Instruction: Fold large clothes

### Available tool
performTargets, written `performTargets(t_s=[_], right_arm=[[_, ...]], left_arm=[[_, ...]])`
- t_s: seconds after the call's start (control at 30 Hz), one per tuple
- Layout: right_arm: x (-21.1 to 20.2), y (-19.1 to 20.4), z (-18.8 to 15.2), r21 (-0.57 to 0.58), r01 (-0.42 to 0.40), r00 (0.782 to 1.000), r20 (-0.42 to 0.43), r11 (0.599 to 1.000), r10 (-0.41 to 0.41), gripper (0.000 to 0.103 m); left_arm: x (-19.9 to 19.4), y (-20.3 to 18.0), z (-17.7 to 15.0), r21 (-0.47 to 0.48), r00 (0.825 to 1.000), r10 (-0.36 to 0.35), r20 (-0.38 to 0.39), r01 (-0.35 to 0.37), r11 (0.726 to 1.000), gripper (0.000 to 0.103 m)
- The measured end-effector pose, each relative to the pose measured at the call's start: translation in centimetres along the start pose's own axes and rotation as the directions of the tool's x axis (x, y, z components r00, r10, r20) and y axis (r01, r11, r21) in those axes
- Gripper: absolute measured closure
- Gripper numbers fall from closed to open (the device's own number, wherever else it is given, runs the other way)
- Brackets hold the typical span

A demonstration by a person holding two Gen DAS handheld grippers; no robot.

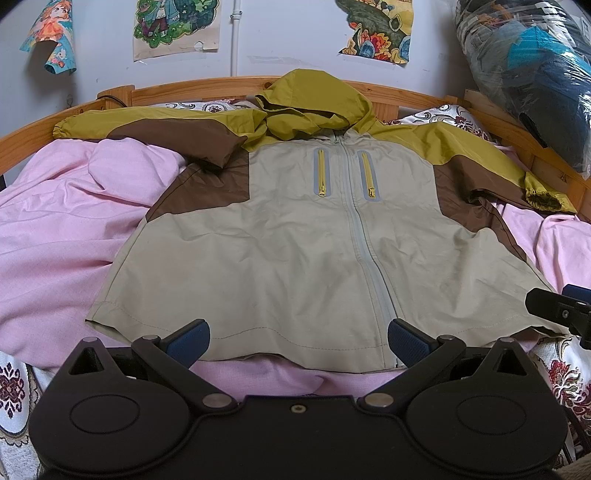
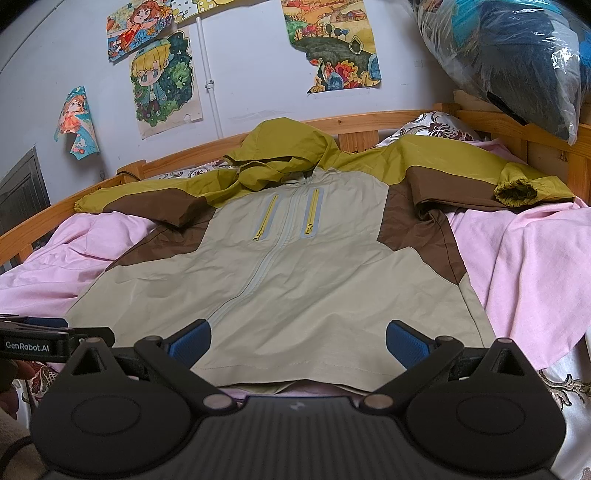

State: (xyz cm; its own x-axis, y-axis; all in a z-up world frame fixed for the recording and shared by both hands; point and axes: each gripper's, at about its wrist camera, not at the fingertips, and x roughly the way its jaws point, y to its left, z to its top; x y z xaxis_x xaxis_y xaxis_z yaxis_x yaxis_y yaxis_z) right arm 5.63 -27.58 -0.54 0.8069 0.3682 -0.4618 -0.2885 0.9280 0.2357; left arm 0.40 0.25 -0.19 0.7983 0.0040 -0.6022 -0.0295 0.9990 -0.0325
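A beige, brown and olive hooded zip jacket (image 1: 295,236) lay spread front-up across the middle of the frame on a pink crumpled bedsheet (image 1: 55,229), its hood toward the wooden bed rail (image 1: 221,86) at the top. Above the rail, colourful cartoon drawings (image 1: 177,26) hung on the wall, and a plastic-wrapped dark bundle (image 1: 535,74) sat at upper right. The left gripper (image 1: 297,341) and right gripper (image 2: 297,341) sat at bottom centre of their views, just before the jacket's hem.
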Motion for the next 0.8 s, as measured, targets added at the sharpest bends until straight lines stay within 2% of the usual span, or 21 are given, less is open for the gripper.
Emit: performTargets(t_s=[0.53,0.8], right_arm=[[0.2,-0.1,0.3,0.001,0.004,1.0,-0.004,1.0,-0.004,0.0],[0.2,-1.3,0.5,0.046,0.042,0.999,0.012,0.998,-0.042,0.0]], left_arm=[[-0.3,0.0,0.0,0.0,1.0,0.0,-0.003,0.0,1.0,0.001],[0.2,-0.4,0.1,0.01,1.0,0.007,-0.021,-0.007,1.0,0.001]])
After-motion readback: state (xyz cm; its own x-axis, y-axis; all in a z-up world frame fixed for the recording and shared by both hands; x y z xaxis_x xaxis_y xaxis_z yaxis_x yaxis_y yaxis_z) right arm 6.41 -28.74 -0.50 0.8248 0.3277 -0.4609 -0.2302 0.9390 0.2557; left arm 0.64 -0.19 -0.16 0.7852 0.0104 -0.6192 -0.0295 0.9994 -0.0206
